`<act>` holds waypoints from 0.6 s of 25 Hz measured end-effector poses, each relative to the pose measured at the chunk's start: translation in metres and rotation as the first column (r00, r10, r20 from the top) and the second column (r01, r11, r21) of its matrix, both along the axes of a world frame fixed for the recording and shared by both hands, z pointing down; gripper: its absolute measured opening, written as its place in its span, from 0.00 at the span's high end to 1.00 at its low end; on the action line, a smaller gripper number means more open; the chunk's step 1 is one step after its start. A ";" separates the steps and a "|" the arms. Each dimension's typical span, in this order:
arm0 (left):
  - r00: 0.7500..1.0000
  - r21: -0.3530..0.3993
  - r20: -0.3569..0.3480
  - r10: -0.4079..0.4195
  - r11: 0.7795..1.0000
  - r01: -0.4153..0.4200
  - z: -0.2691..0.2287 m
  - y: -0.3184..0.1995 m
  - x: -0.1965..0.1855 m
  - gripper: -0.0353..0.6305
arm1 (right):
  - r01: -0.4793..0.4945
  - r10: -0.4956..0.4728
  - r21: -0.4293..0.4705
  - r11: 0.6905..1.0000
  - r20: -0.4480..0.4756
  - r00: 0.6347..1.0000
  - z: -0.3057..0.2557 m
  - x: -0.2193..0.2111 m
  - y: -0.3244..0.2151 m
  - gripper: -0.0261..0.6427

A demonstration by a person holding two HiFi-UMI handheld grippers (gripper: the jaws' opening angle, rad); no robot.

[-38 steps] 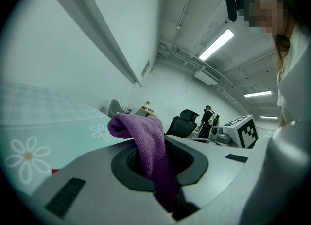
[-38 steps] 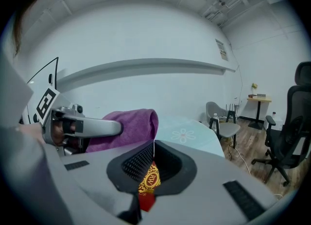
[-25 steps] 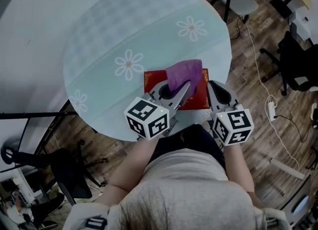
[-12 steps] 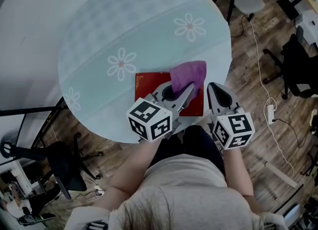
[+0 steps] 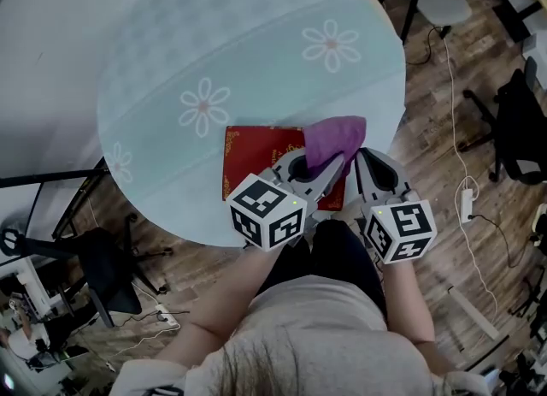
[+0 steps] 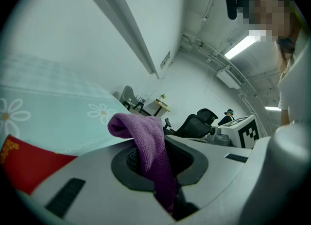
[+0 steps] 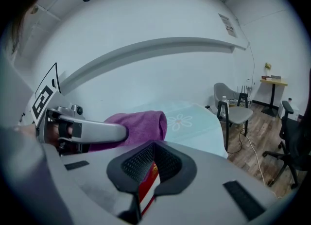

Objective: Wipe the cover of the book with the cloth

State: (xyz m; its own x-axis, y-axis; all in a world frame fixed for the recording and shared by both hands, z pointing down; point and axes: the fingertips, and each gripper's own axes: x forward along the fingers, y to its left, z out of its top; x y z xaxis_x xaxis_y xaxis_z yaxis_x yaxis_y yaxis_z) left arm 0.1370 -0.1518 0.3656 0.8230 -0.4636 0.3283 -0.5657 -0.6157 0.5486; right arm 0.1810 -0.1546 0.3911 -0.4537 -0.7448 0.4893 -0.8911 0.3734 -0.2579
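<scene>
Since 1 s ago the left tongs (image 6: 160, 163) have dragged the cloth (image 5: 335, 138) rightward along the book (image 5: 256, 150). More bare red cover now shows to their left, and the cloth is at the book's right end, just ahead of their tips. They are clamped on the cloth: it runs down between the pads, bunches over the tip and drapes forward. The book lies flat on the worktop (image 5: 256, 35), under and ahead of both tongs, close to the edge nearest the person, long side running left-right. The right tongs (image 7: 148, 173) sit just right of the left pair, tips at the book's right end beside the cloth. Their jaws are pinched onto the book's edge: a thin strip of red cover with gilt print, white below it, shows in the slit between the pads. Seen from the right tongs, the cloth is up-left, against the left pair's outer jaw. The worktop is round, with a pale teal cover and white daisy prints; one daisy (image 5: 203, 105) is ahead-left of the left tongs, beyond the book's far left corner. A marker cube (image 5: 267, 212) sits at the back of the left pair, another behind the right. Wood floor (image 5: 427, 129) and an office chair (image 5: 526, 121) lie off to the right of the right tongs.
</scene>
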 end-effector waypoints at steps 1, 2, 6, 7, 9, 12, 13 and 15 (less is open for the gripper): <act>1.000 -0.009 0.000 -0.001 1.000 0.001 0.003 0.000 0.002 0.85 | 0.004 -0.004 -0.007 1.000 0.001 1.000 0.003 0.001 -0.001 0.93; 1.000 -0.018 0.000 -0.002 1.000 0.002 0.006 -0.001 0.003 0.85 | 0.008 -0.008 -0.014 1.000 0.002 1.000 0.005 0.002 -0.002 0.93; 1.000 -0.050 0.004 -0.013 0.999 0.013 0.019 -0.001 0.007 0.85 | 0.029 -0.028 -0.045 0.999 0.008 1.000 0.019 0.004 -0.001 0.93; 1.000 -0.057 0.008 -0.017 0.998 0.018 0.022 -0.001 0.008 0.85 | 0.035 -0.035 -0.053 0.998 0.010 0.999 0.023 0.004 0.000 0.93; 0.999 -0.071 0.017 -0.028 0.997 0.030 0.029 -0.001 0.010 0.85 | 0.048 -0.047 -0.071 0.996 0.015 0.999 0.031 0.004 0.001 0.93; 0.998 -0.087 0.038 -0.042 0.995 0.045 0.038 -0.004 0.012 0.85 | 0.066 -0.064 -0.095 0.993 0.024 0.998 0.040 0.004 0.001 0.93; 0.998 -0.091 0.046 -0.045 0.995 0.049 0.040 -0.005 0.012 0.85 | 0.072 -0.070 -0.102 0.992 0.028 0.997 0.043 0.003 0.001 0.93; 0.996 -0.091 0.071 -0.050 0.994 0.056 0.047 -0.007 0.012 0.85 | 0.085 -0.082 -0.115 0.990 0.034 0.996 0.049 0.001 0.001 0.93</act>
State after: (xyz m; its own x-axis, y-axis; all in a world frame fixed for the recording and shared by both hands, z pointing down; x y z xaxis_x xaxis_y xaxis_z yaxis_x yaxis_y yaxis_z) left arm 0.1490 -0.1584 0.4124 0.7724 -0.4707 0.4265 -0.6341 -0.5324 0.5608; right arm 0.1823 -0.1537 0.4396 -0.5271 -0.6428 0.5559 -0.8496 0.4121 -0.3291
